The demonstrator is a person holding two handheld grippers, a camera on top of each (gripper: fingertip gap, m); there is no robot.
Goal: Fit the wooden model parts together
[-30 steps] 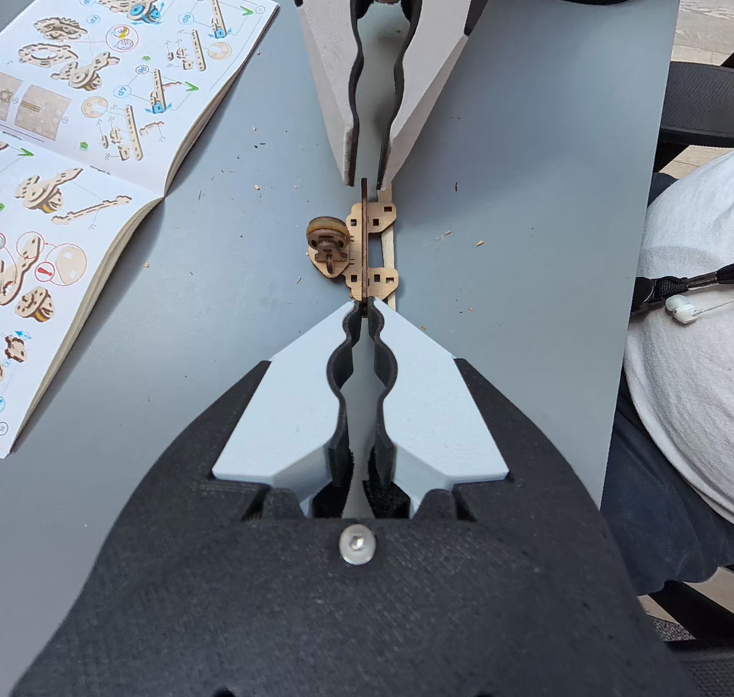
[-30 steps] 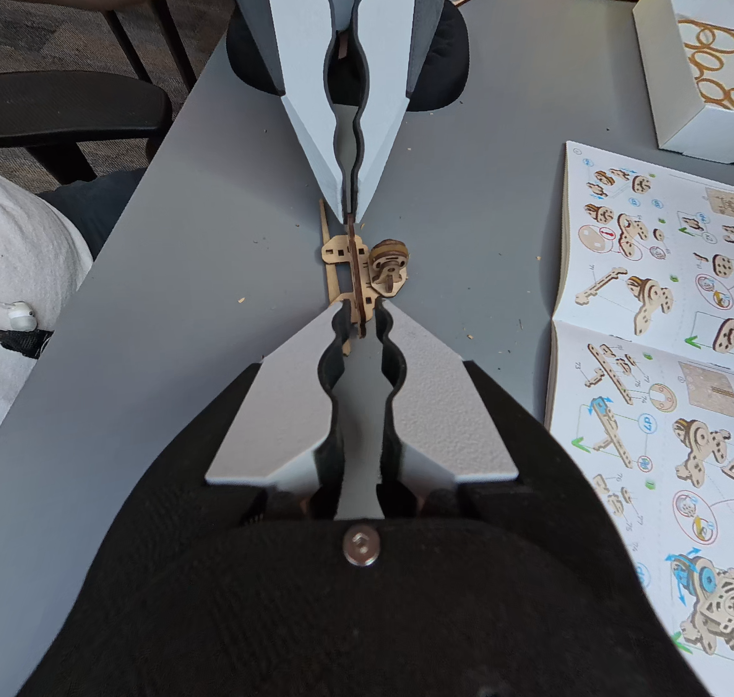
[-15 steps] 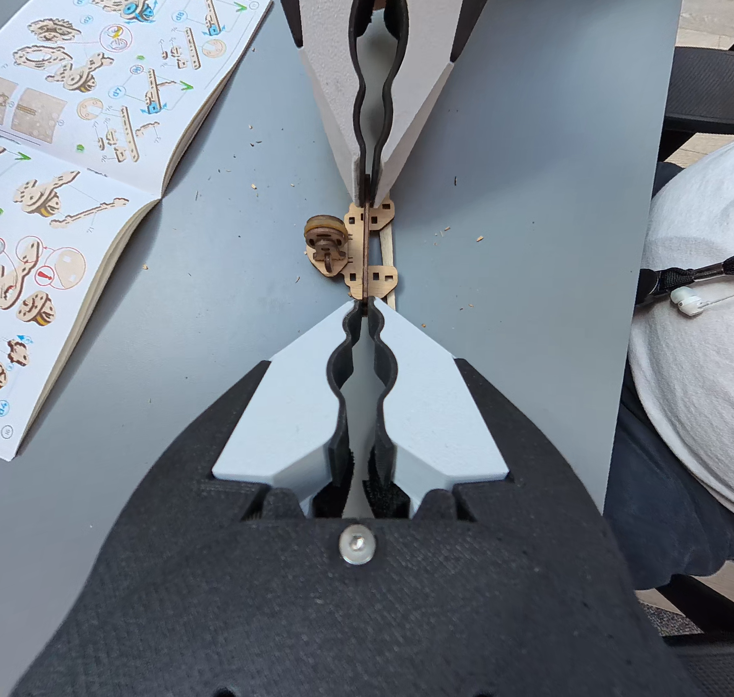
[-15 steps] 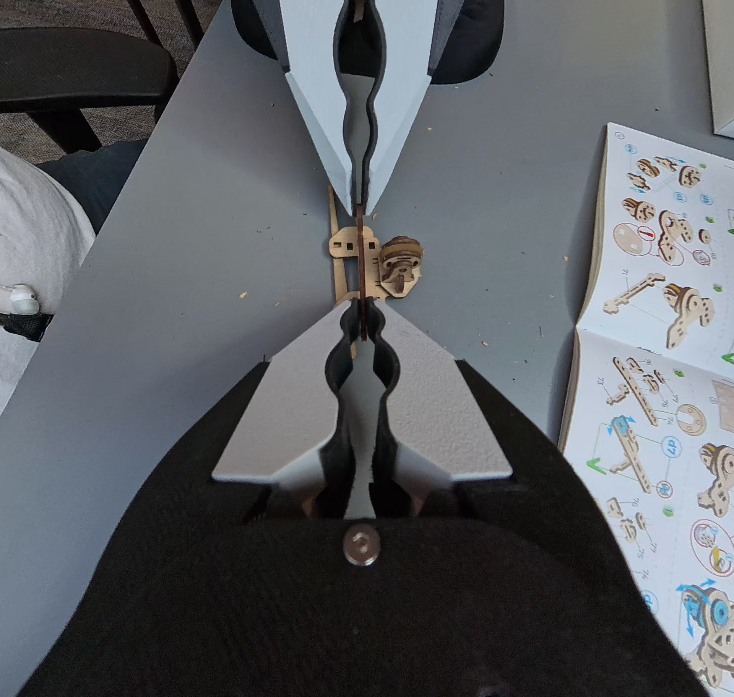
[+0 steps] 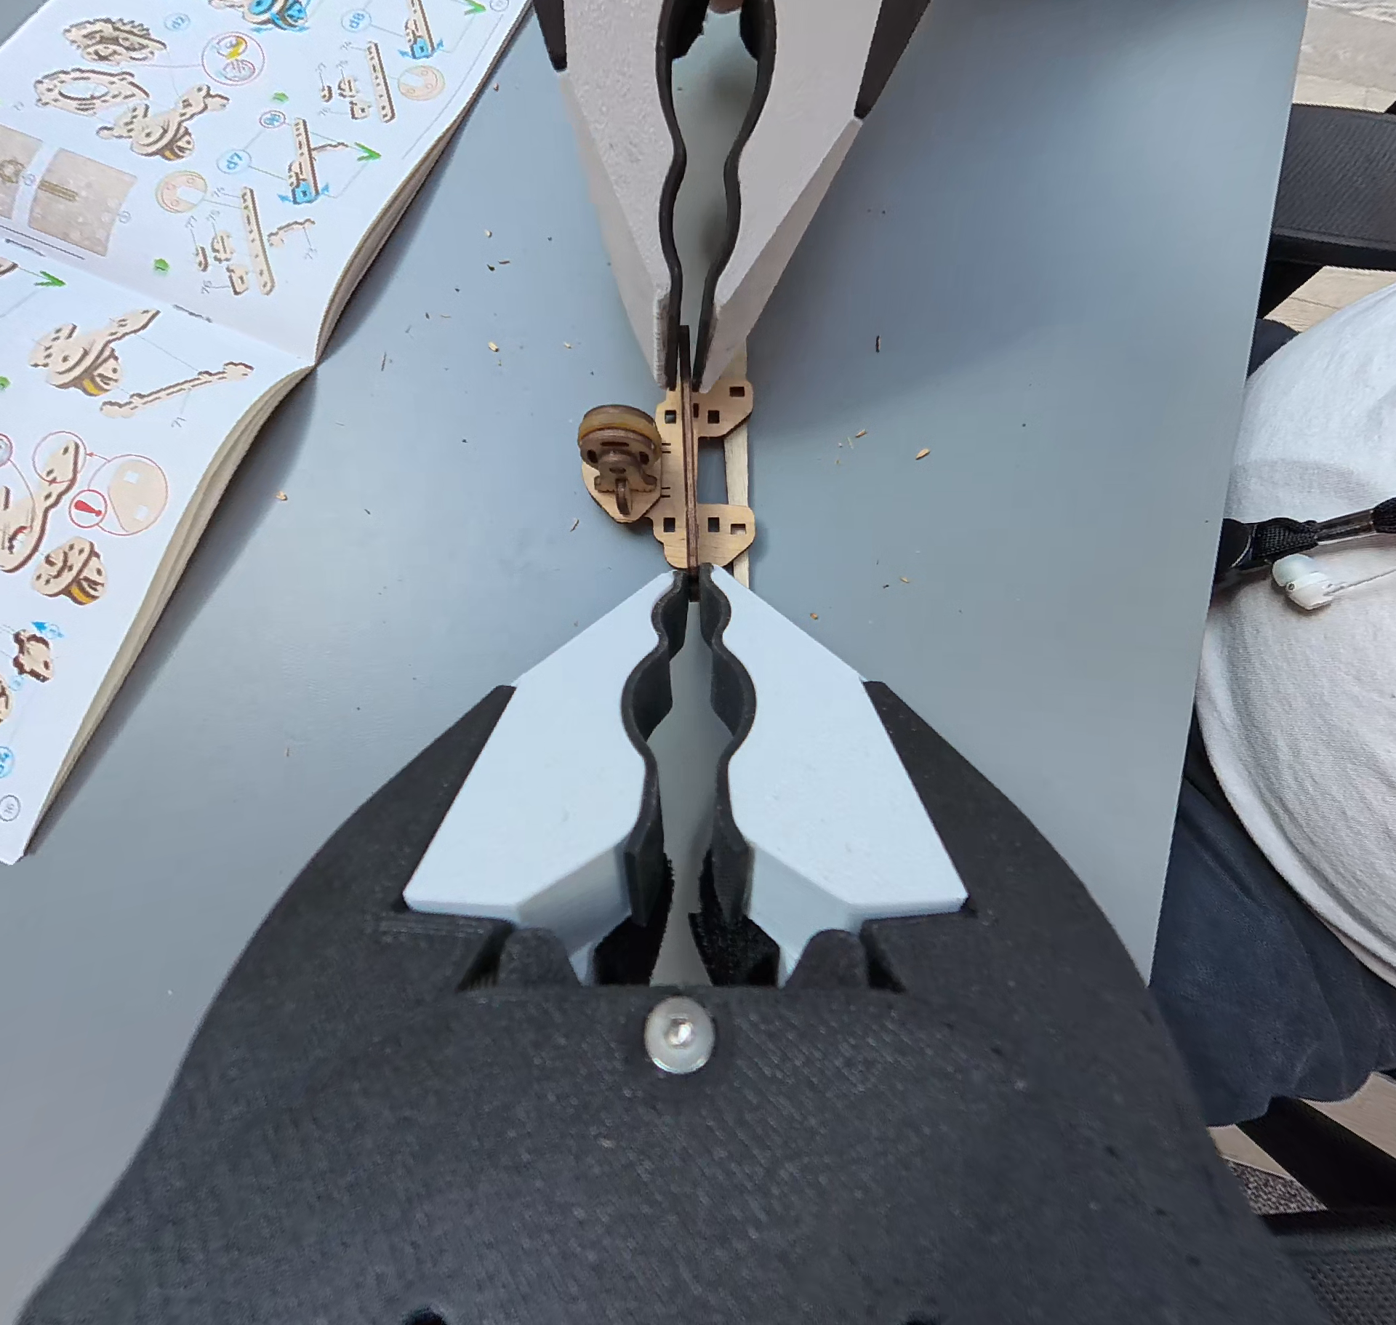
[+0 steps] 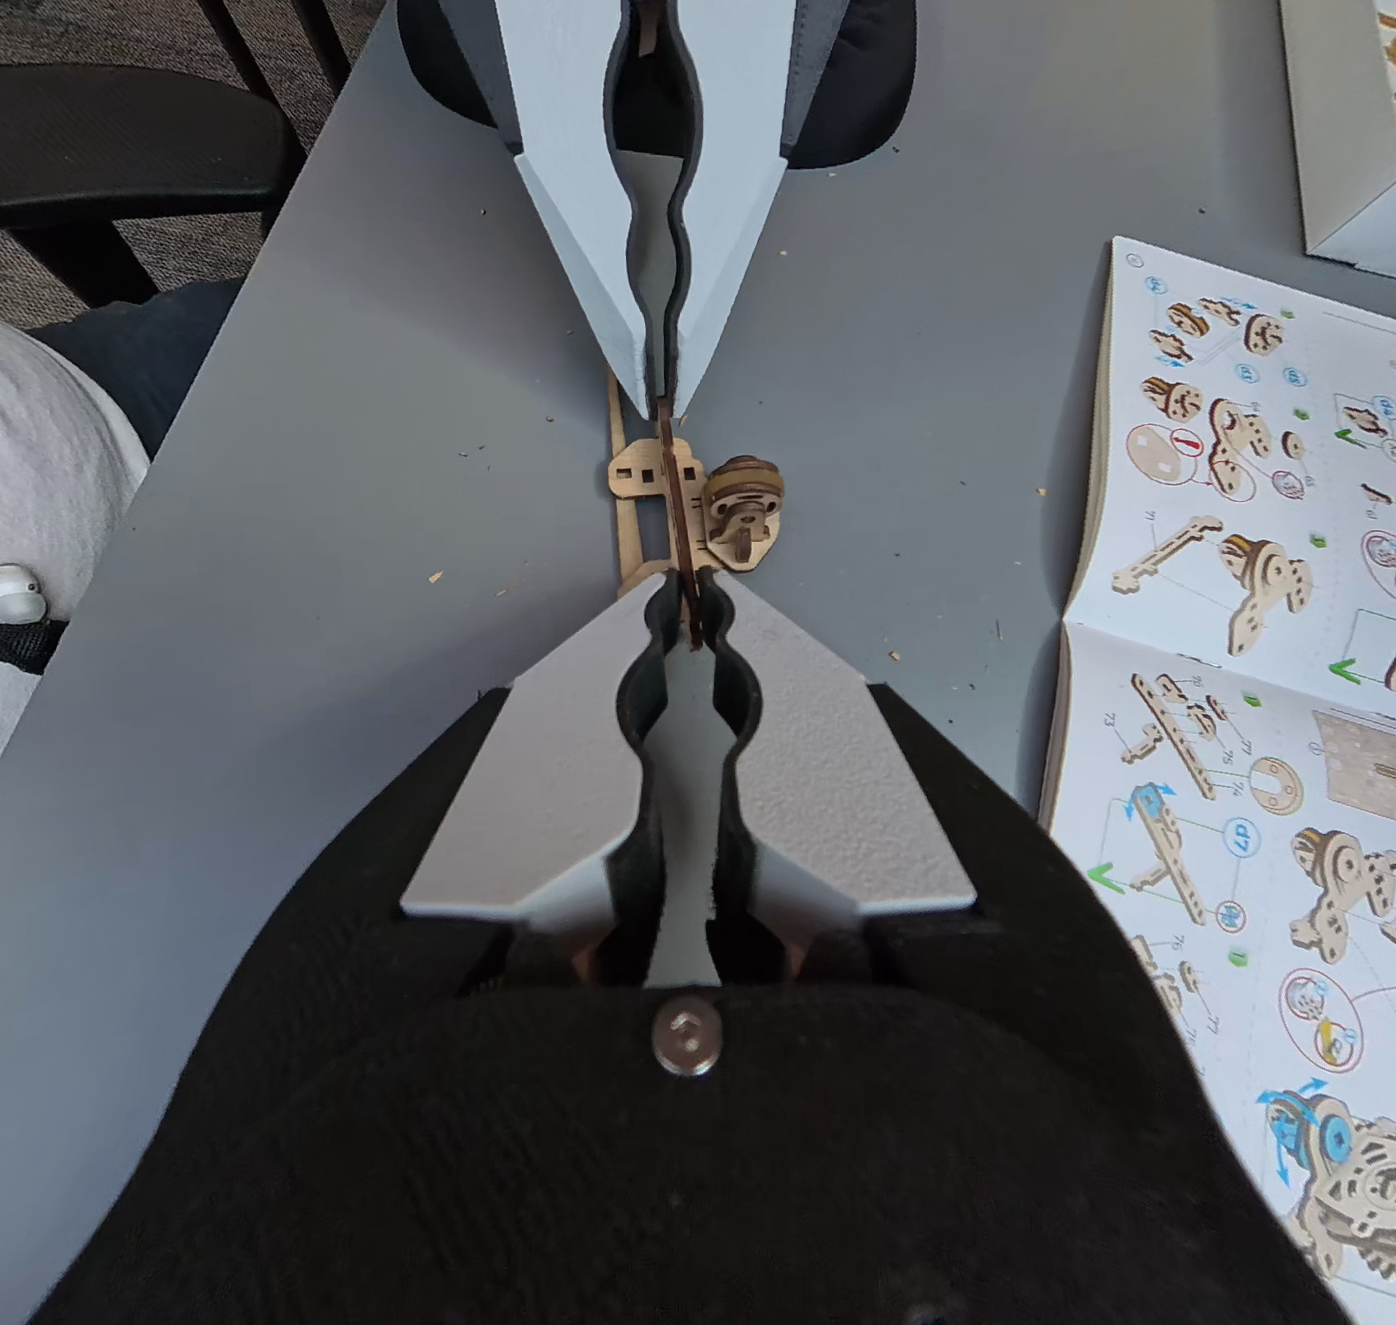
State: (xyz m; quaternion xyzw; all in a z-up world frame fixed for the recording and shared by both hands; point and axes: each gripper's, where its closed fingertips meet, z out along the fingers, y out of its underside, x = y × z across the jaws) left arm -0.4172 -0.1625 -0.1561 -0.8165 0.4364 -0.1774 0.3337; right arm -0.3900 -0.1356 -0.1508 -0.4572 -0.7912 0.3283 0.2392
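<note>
A thin upright wooden strip (image 5: 688, 473) stands edge-on over a flat slotted wooden plate (image 5: 718, 476) on the grey table (image 5: 982, 382). A small round wooden knob piece (image 5: 619, 457) sits on the plate's left side. My left gripper (image 5: 689, 580), pale blue, is shut on the strip's near end. My right gripper (image 5: 686, 374), light grey, is shut on its far end, facing mine. In the right wrist view my right gripper (image 6: 687, 593) holds the strip (image 6: 676, 503), the left gripper (image 6: 659, 401) is opposite, and the knob (image 6: 744, 510) is right of the plate (image 6: 642, 473).
An open instruction booklet (image 5: 151, 269) lies left of the parts and shows in the right wrist view (image 6: 1246, 684) too. A white box (image 6: 1345, 80) stands at the far right. A seated person in a grey top (image 5: 1322, 609) is past the table edge. Wood crumbs dot the table. The tips of one gripper are about 5 centimetres away from the tips of the other.
The right gripper has moved in along the strip and shut on its far end. The left gripper has kept its hold and place.
</note>
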